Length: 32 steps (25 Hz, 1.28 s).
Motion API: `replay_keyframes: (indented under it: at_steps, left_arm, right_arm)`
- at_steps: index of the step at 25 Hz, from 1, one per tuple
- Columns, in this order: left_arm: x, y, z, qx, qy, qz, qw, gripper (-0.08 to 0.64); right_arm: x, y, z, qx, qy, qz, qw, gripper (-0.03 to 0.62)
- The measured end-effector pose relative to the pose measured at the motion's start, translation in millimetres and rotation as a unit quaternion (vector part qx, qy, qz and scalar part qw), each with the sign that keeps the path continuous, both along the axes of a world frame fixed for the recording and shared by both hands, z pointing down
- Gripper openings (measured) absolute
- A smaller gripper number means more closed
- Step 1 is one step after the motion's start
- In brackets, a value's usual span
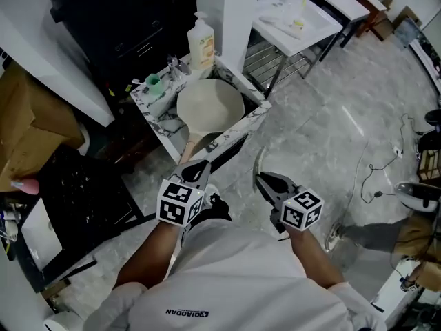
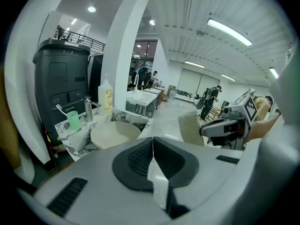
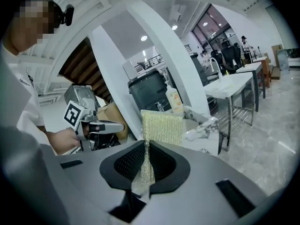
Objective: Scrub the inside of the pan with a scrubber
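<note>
Looking far and a bit left of both tongs, the pan (image 1: 210, 105) sits on the marble counter (image 1: 160, 126). Its handle (image 1: 191, 145) runs back toward the left gripper (image 1: 198, 167), which is closed and empty. The right gripper (image 1: 265, 181) is pinching the scrubber (image 3: 161, 125).

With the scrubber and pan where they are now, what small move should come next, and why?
Probably carry the right gripper forward toward the sink: its jaws are shut on the scrubber, while the pan lies ahead in the sink, apart from it.
</note>
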<state>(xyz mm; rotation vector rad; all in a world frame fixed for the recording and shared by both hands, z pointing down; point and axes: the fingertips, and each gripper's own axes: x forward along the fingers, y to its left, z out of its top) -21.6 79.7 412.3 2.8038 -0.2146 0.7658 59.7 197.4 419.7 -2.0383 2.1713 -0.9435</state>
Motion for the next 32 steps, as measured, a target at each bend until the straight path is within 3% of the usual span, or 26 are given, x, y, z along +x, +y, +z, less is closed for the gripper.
replay_keyframes:
  at_steps: [9,21,27,32]
  left_arm:
    - [53,-85,10,0.007,-0.002,0.013,0.9999,0.015]
    - [57,-134,33,0.002,-0.02,-0.012,0.9997,0.015]
    - [63,-148,39,0.011,-0.032,-0.057,0.9978,0.017]
    - [59,-175,44,0.006,-0.05,-0.149,0.9875,0.017]
  right_arm:
    - [60,-111,-6,-0.006,0.023,-0.002,1.0,0.058]
    - [67,-195,11,-0.032,0.023,-0.076,0.996,0.058]
    - [79,-240,24,-0.03,0.015,-0.137,0.99,0.058]
    - [98,-283,37,-0.037,0.013,-0.203,0.978,0.058]
